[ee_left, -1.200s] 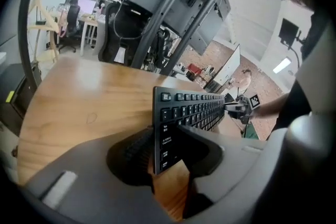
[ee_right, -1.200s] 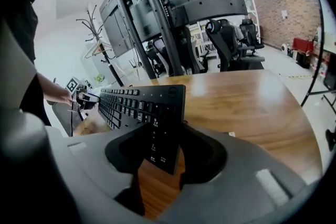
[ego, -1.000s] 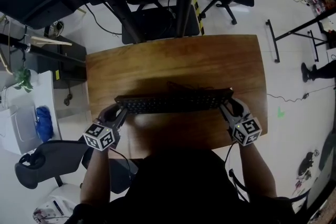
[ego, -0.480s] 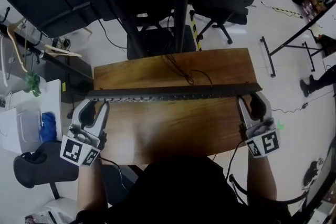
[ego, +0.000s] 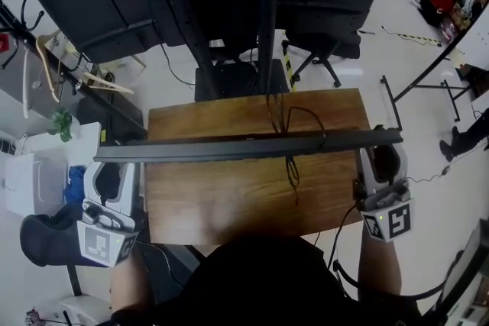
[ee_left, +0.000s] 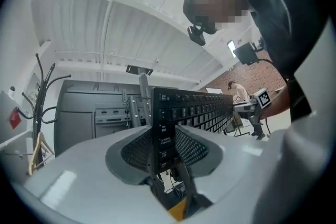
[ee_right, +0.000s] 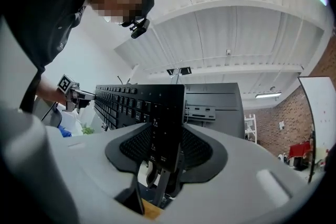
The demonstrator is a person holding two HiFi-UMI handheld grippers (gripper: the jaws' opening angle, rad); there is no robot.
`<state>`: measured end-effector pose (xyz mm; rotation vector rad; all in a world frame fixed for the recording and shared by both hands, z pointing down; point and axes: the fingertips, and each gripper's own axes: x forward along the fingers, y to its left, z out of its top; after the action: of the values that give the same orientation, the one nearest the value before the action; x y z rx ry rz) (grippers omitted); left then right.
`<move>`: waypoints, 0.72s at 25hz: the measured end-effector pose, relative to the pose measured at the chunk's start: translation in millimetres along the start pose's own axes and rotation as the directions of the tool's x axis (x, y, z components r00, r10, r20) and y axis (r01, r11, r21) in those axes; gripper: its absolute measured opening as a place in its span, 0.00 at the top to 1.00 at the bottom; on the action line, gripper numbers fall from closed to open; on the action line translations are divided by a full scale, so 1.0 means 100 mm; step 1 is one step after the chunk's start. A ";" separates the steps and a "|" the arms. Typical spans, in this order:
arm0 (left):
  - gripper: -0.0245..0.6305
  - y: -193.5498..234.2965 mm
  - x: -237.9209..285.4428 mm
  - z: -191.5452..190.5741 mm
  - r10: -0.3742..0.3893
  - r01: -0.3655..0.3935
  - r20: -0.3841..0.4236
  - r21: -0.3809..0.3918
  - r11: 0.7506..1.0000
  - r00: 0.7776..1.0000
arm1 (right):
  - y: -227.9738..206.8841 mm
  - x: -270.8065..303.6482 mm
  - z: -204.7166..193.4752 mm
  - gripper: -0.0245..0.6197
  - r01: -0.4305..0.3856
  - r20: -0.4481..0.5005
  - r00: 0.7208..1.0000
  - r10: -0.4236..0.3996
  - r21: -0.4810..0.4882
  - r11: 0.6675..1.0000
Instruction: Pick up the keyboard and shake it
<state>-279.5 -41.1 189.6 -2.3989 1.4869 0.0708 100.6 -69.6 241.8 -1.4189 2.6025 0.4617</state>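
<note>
The black keyboard point(ego: 244, 146) hangs in the air above the wooden table point(ego: 229, 202), seen edge-on as a long thin bar in the head view. My left gripper point(ego: 108, 164) is shut on its left end and my right gripper point(ego: 382, 153) on its right end. In the left gripper view the keyboard point(ee_left: 194, 107) stands on edge between the pads of that gripper point(ee_left: 161, 144), keys facing the person. The right gripper view shows the same at the other end: keyboard point(ee_right: 136, 102) clamped in the gripper point(ee_right: 165, 147). Its cable point(ego: 290, 164) dangles onto the table.
A tall black monitor stand point(ego: 260, 27) rises behind the table. A dark office chair point(ego: 46, 240) stands at the lower left beside a white bin point(ego: 30, 183) with a blue thing in it. Another chair base point(ego: 325, 53) and a metal frame point(ego: 428, 65) stand on the floor at right.
The keyboard has risen from just above the table toward the camera and tipped onto its edge. Both grippers went up with it, still clamped on its ends; the cable now hangs free.
</note>
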 end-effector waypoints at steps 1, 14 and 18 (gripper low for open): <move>0.77 0.01 -0.06 -0.08 0.001 -0.001 -0.007 -0.008 1.000 1.000 | 0.00 0.00 -0.01 0.69 -0.004 -0.005 1.000 0.004 0.001 1.000; 0.77 -0.10 -0.22 -1.40 -0.045 -0.010 -0.277 -0.196 0.981 0.960 | 0.12 -0.14 -1.02 0.69 -0.020 -0.253 0.966 0.050 0.120 0.993; 0.77 -0.25 -0.31 -1.89 -0.078 -0.029 -0.376 -0.272 0.962 0.924 | 0.17 -0.25 -1.50 0.70 -0.031 -0.371 0.922 0.109 0.210 0.977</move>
<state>-295.0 -59.4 381.5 -2.7753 1.7086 -0.2294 103.4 -90.4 393.0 -1.4721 2.9019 -0.0854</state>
